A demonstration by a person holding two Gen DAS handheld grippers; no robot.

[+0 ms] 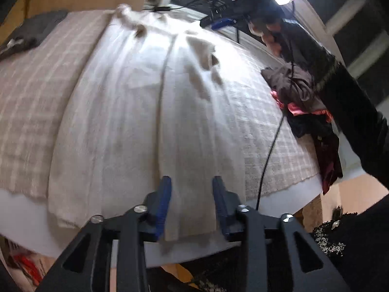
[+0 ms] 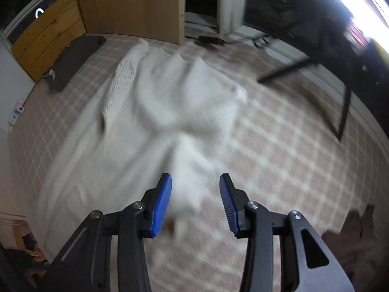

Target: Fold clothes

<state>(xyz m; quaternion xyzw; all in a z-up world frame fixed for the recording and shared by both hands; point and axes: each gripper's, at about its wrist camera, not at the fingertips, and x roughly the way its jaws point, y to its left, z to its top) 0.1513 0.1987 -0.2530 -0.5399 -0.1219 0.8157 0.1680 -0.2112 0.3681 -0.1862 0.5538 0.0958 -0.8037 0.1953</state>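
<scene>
Two grippers, both w/ jaws partly apart and nothing pinched between the blue pads. Left gripper (image 1: 192,182) hangs over the near end of the white garment (image 1: 150,112); cloth shows in the gap, but the pads don't look to press it, so not held. Right gripper (image 2: 195,182) likewise: the garment's bunched near tip runs up btwn its fingers, pads clear of it as far as the blur allows.

Key relation: the garment is a long white knit piece lying on the checked bed cover (image 1: 31,77), long axis running from bottom centre of the left wrist frame up to the upper left-centre, where its far end crumples. A seam or fold line goes up the middle, almost in line w/ the left jaws. In the right wrist view it spreads from lower centre to upper left; its right edge sits just left of frame centre.

Judgement: both hands are at the near end, left one squarer over the cloth. Next fold prob. needs a fresh pinch on that near hem.

Pile of dark and pink clothes (image 1: 299,97) lies at the right, well apart.
</scene>
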